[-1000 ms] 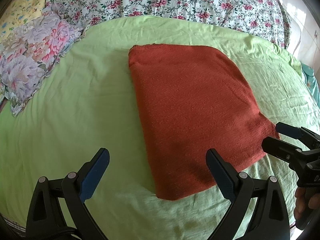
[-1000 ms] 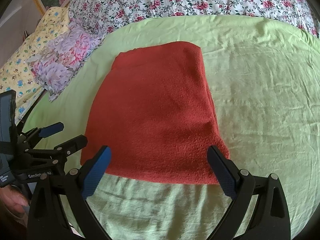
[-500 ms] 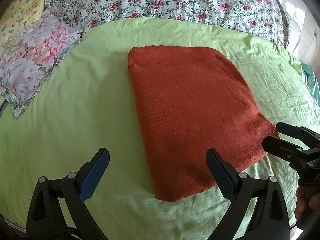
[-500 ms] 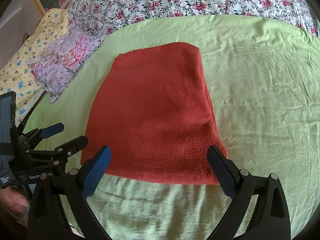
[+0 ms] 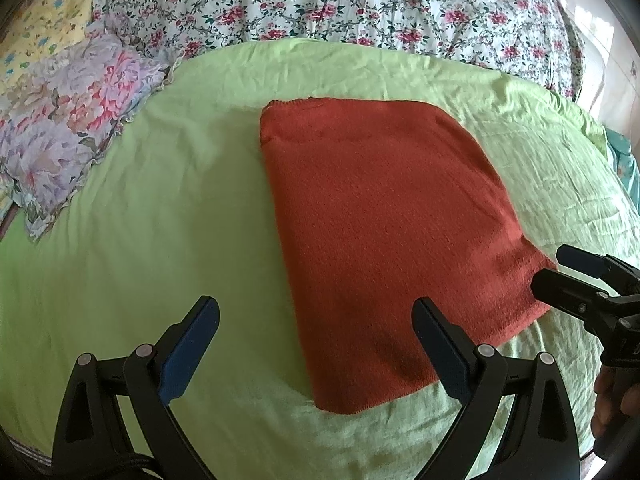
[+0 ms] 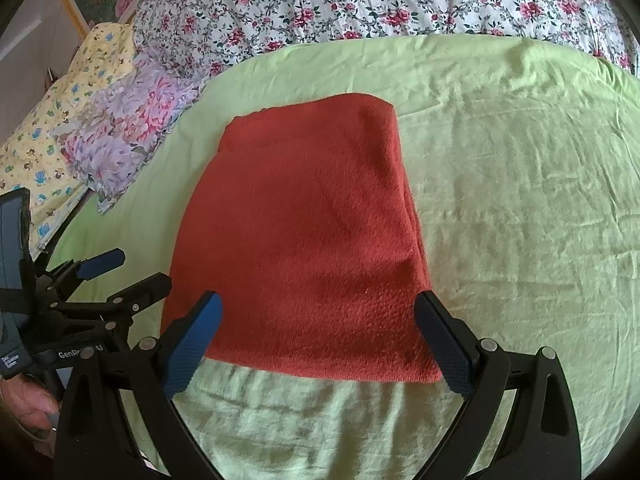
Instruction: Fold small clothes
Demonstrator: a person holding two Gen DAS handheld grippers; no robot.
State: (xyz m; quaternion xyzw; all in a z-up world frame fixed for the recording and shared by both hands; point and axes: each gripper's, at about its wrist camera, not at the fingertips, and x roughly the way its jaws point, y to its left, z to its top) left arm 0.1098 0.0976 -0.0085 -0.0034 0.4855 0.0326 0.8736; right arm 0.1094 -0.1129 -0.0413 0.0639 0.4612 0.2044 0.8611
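Note:
A rust-red knitted garment (image 5: 384, 232) (image 6: 308, 240) lies folded flat into a rough rectangle on the light green bedsheet (image 5: 160, 240) (image 6: 520, 200). My left gripper (image 5: 316, 344) is open above the near left corner of the cloth, holding nothing. My right gripper (image 6: 318, 340) is open too, its fingers straddling the garment's near edge from above. The right gripper also shows at the right edge of the left wrist view (image 5: 568, 276), by the cloth's right corner. The left gripper appears at the left of the right wrist view (image 6: 120, 276).
A floral quilt (image 5: 340, 4) (image 6: 380, 0) covers the far side of the bed. A purple flowered pillow (image 5: 68, 132) (image 6: 128, 128) and a yellow printed pillow (image 6: 64, 120) lie at the far left. A hand (image 6: 28, 404) holds the left gripper's handle.
Both grippers have drifted slightly back toward me, so the garment sits a little farther away. The cloth has not moved and both stay open.

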